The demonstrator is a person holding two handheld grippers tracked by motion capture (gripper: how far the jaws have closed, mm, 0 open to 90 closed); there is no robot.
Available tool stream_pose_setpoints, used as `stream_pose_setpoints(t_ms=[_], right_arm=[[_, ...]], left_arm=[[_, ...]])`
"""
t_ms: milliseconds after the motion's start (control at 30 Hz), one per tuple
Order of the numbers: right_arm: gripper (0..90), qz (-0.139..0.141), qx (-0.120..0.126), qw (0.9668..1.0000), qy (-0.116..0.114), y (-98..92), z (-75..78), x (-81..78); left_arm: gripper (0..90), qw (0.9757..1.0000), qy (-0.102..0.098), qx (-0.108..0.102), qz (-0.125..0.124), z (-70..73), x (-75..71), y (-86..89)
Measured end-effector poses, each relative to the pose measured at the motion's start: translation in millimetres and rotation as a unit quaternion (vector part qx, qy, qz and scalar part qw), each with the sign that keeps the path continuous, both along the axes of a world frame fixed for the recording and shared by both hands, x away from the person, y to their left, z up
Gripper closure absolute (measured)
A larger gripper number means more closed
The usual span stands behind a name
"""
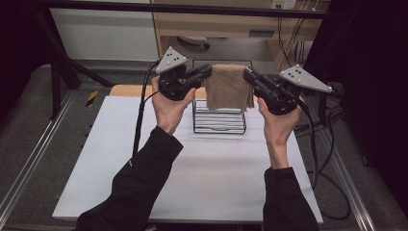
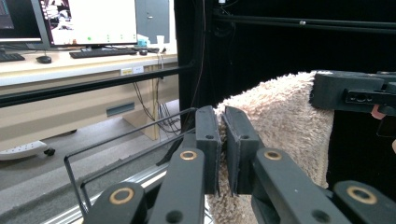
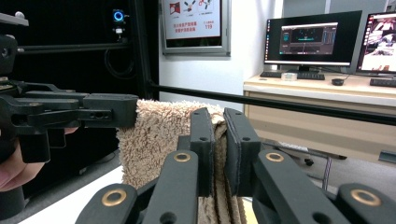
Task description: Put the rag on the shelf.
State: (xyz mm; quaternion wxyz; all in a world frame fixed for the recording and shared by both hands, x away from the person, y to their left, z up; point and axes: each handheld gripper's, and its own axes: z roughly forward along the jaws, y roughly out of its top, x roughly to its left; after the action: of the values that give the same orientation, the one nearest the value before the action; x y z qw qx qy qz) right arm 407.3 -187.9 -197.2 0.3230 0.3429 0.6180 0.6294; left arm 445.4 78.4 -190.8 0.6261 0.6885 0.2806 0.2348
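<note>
A folded tan towel hangs in the air above a black wire rack at the back of the white table. My left gripper is shut on the towel's upper left corner and my right gripper is shut on its upper right corner. In the left gripper view the left gripper pinches the fluffy towel edge, with the right gripper's jaws clamped on the far corner. In the right gripper view the right gripper grips the towel, and the left gripper holds the other end.
The white table top lies under the rack. A wooden strip runs along its far edge. Black frame bars cross above the back. Cables trail at the table's right side. Desks with monitors stand beyond.
</note>
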Motion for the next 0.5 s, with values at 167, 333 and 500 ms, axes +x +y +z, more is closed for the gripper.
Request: stream_pose_setpoints(t_ms=[167,333,500], right_arm=[[82.8,-0.004,-0.001,1.0,-0.004,1.2,7.2,5.0],[82.8,-0.006,-0.005,0.9999,-0.009,3.6,15.0,9.9],[82.8,-0.006,-0.005,0.9999,-0.012,6.5,20.0,17.4]], left_arm=[[84.5,1.0,-0.001,-0.006,0.001,5.5,5.7,0.5],[84.5,1.0,-0.003,-0.006,0.005,13.3,12.6,1.1],[84.5,0.9999,-0.004,-0.003,0.012,19.9,20.4,2.5]])
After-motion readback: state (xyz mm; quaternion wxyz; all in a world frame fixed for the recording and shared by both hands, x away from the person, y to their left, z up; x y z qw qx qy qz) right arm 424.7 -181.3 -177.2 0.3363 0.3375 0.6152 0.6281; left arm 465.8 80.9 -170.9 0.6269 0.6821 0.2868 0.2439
